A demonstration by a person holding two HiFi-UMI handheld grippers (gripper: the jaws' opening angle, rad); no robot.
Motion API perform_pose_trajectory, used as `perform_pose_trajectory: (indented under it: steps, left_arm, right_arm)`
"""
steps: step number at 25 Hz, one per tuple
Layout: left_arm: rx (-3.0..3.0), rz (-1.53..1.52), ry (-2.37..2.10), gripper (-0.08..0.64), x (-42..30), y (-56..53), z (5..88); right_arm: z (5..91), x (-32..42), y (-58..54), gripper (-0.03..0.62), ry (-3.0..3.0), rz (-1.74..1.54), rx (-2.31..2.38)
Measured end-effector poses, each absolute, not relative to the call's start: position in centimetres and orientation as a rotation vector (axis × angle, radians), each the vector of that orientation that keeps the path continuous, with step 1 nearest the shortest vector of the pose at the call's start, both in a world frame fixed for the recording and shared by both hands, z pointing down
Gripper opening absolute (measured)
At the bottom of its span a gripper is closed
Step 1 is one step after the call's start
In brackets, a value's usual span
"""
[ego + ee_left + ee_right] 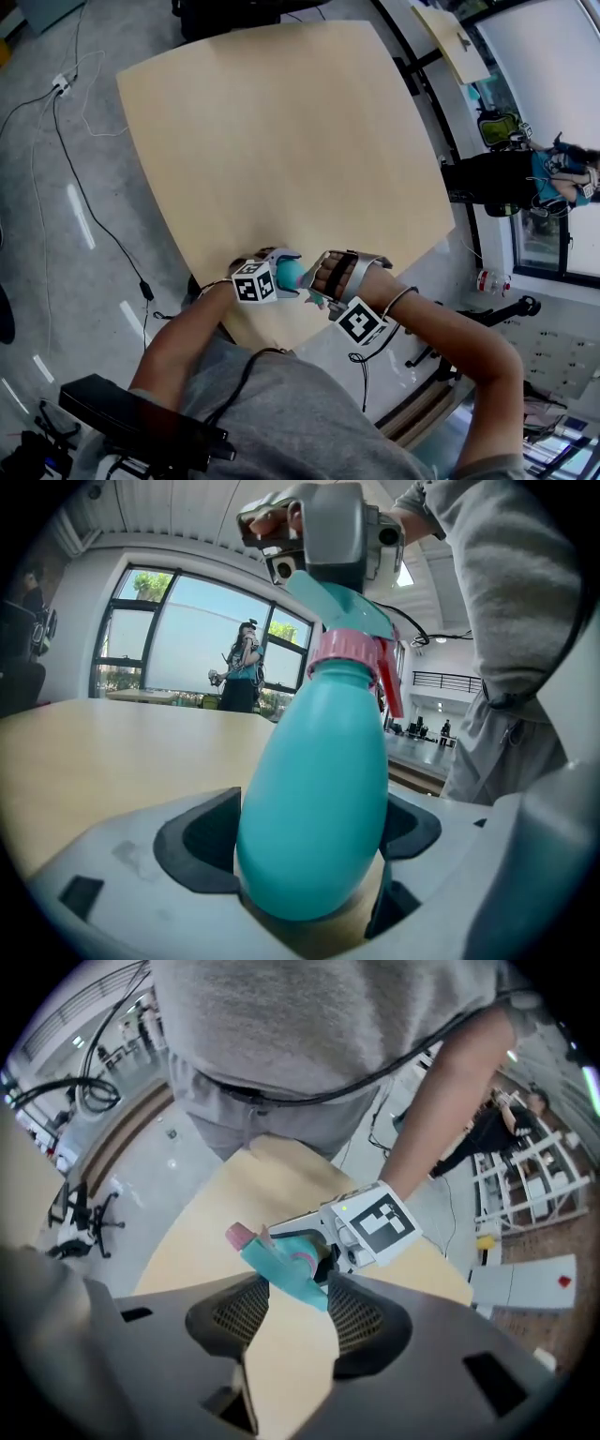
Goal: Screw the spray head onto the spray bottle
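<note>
A teal spray bottle (314,799) stands upright between the pads of my left gripper (314,864), which is shut on its body. The teal spray head (342,607) sits on the bottle's neck with its pink collar (342,647) and red trigger. My right gripper (291,1288) is shut on that spray head (281,1265), its pink nozzle pointing left; the left gripper's marker cube (382,1222) shows just behind. In the head view both grippers meet over the near edge of the wooden table (281,141), left gripper (279,274) and right gripper (314,279) on either side of the bottle (289,272).
The tabletop stretches away bare beyond the grippers. Cables (66,122) trail over the floor at the left, and a dark chair (141,431) is at the lower left. A person (553,178) is at the far right by the windows.
</note>
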State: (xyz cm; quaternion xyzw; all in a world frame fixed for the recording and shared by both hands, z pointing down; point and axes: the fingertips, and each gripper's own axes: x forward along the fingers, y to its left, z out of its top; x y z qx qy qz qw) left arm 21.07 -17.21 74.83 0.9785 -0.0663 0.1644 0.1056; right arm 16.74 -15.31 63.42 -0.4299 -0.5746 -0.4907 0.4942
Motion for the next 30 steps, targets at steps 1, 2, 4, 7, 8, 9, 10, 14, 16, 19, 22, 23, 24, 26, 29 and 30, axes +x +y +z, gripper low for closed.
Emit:
perform_pose_trajectory:
  steps: [1, 2, 4, 7, 8, 9, 10, 14, 16, 19, 22, 23, 24, 26, 29, 30]
  left_arm:
    - [2.885, 0.485, -0.200, 0.405, 21.0, -17.2, 74.9]
    - [2.887, 0.484, -0.207, 0.405, 21.0, -17.2, 74.9]
    - [2.891, 0.480, -0.226, 0.405, 20.9, -17.3, 75.0]
    - [2.897, 0.472, -0.252, 0.405, 20.8, -17.4, 74.9]
    - [2.898, 0.471, -0.261, 0.405, 20.8, -17.4, 74.9]
    - [2.898, 0.469, -0.272, 0.405, 20.7, -17.5, 74.8]
    - [2.899, 0.466, -0.287, 0.405, 20.7, -17.6, 74.8]
    - [2.892, 0.451, -0.353, 0.405, 20.7, -18.0, 74.5]
    - [2.889, 0.450, -0.362, 0.405, 20.8, -18.0, 74.5]
    - [2.888, 0.448, -0.354, 0.405, 20.7, -18.0, 74.5]
    - [2.889, 0.449, -0.352, 0.405, 20.7, -18.1, 74.4]
    - [2.889, 0.449, -0.353, 0.405, 20.7, -18.1, 74.4]
    - [2.889, 0.449, -0.354, 0.405, 20.7, -18.1, 74.4]
    - [2.889, 0.447, -0.352, 0.405, 20.8, -18.0, 74.4]
    - [2.888, 0.443, -0.366, 0.405, 20.9, -18.2, 74.3]
    - [2.888, 0.441, -0.381, 0.405, 20.9, -18.3, 74.3]
  right_arm:
    - [63.5, 16.7, -15.3, 0.196, -1.429, -1.122, -0.992]
    - [63.6, 16.6, -15.4, 0.187, -1.466, -1.041, -0.932]
    - [63.9, 16.2, -15.5, 0.097, -1.558, -0.842, -0.777]
    - [64.1, 15.7, -15.8, 0.094, -1.686, -0.527, -0.503]
    - [64.3, 15.7, -16.0, 0.094, -1.716, -0.433, -0.414]
    - [64.4, 15.7, -16.1, 0.094, -1.743, -0.333, -0.327]
    - [64.6, 15.9, -16.3, 0.094, -1.770, -0.221, -0.236]
    - [64.8, 16.2, -16.8, 0.094, -1.842, 0.220, 0.097]
    - [64.6, 16.2, -16.8, 0.094, -1.865, 0.190, 0.109]
    - [64.1, 15.8, -16.8, 0.101, -1.857, -0.121, -0.034]
    - [64.6, 15.7, -16.7, 0.133, -1.794, -0.278, -0.177]
    - [64.9, 15.6, -16.5, 0.133, -1.783, -0.275, -0.214]
    - [65.2, 15.4, -16.4, 0.133, -1.775, -0.264, -0.239]
    - [65.7, 15.1, -16.4, 0.130, -1.756, -0.236, -0.243]
    - [66.0, 15.2, -16.8, 0.130, -1.728, -0.142, -0.164]
    - [66.0, 15.2, -17.0, 0.130, -1.736, -0.084, -0.108]
